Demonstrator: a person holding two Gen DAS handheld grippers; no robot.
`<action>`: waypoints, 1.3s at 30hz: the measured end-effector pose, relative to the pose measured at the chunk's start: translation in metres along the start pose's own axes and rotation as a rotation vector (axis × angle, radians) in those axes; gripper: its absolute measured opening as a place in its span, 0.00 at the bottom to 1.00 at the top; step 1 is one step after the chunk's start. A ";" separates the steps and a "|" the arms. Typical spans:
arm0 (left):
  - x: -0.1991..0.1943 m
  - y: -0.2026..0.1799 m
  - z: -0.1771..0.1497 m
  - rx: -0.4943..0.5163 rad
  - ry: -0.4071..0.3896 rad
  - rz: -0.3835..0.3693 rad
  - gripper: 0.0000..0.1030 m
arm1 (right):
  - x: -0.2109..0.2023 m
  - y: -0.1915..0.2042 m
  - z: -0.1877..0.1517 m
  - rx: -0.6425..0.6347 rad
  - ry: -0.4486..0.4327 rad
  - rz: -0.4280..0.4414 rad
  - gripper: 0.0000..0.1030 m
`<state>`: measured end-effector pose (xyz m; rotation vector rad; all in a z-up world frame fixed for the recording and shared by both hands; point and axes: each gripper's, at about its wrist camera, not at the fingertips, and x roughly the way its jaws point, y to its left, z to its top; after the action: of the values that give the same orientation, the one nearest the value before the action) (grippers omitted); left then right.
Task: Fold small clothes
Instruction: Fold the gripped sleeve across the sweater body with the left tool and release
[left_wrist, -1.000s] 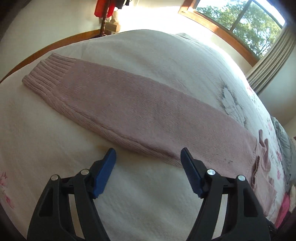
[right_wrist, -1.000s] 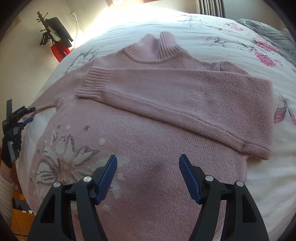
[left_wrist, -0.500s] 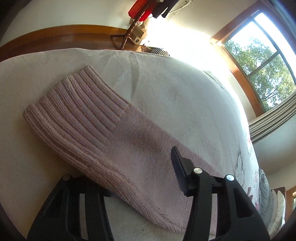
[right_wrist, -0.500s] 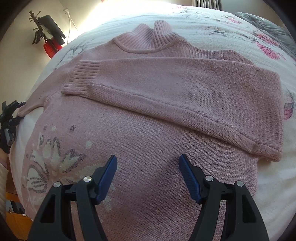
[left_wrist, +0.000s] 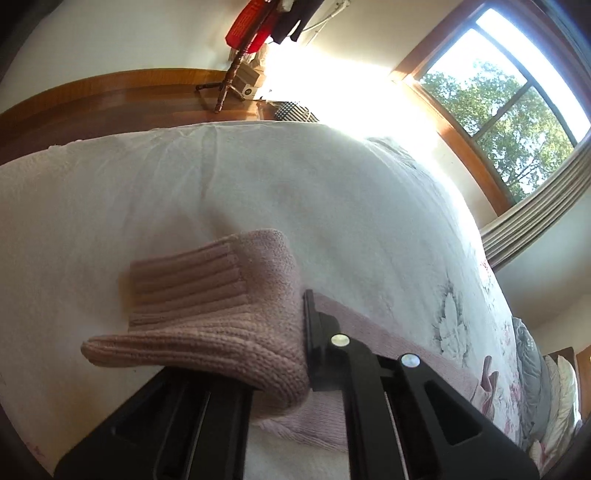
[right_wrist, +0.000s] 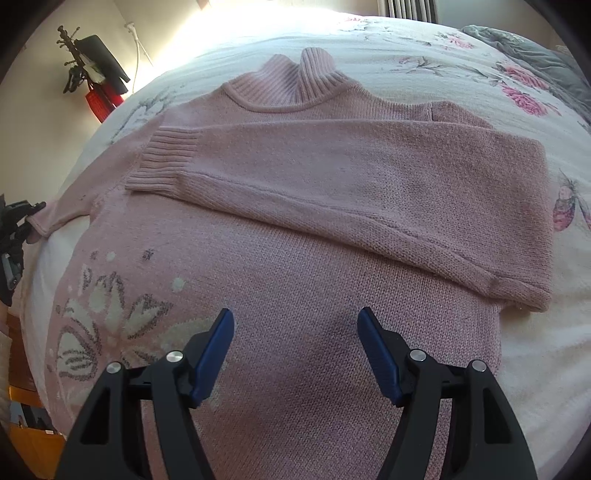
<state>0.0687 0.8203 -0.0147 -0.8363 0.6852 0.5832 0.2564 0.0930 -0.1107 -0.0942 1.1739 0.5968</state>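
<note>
Left wrist view shows left tongs (left_wrist: 280, 354) clamped on the ribbed cuff (left_wrist: 192, 284) of the pink sweater (right_wrist: 314, 229), which lies flat on the bed (right_wrist: 424, 48), w/ right tongs (right_wrist: 295, 354) apart above it; soft, floppy knit, prob. best held at cuff/hem.

A home bedroom: a bed (right_wrist: 424, 48) under a white quilt printed with pink and grey flowers, a wood-framed window (left_wrist: 506, 92) with pleated curtains (left_wrist: 535, 218) opening onto trees, a polished wooden floor (left_wrist: 110, 99), and a coat stand (right_wrist: 81, 62) hung with clothes near the bed's far corner.
</note>
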 end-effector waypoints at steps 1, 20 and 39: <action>-0.003 -0.018 -0.005 0.034 0.001 -0.016 0.04 | -0.003 -0.002 -0.001 0.001 -0.005 -0.001 0.68; 0.031 -0.306 -0.196 0.446 0.189 -0.359 0.04 | -0.023 -0.028 -0.014 0.016 -0.046 -0.013 0.68; 0.080 -0.277 -0.270 0.489 0.443 -0.408 0.28 | -0.003 -0.033 -0.016 0.030 -0.002 -0.018 0.69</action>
<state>0.2302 0.4651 -0.0760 -0.6174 0.9772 -0.1491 0.2579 0.0582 -0.1219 -0.0786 1.1790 0.5633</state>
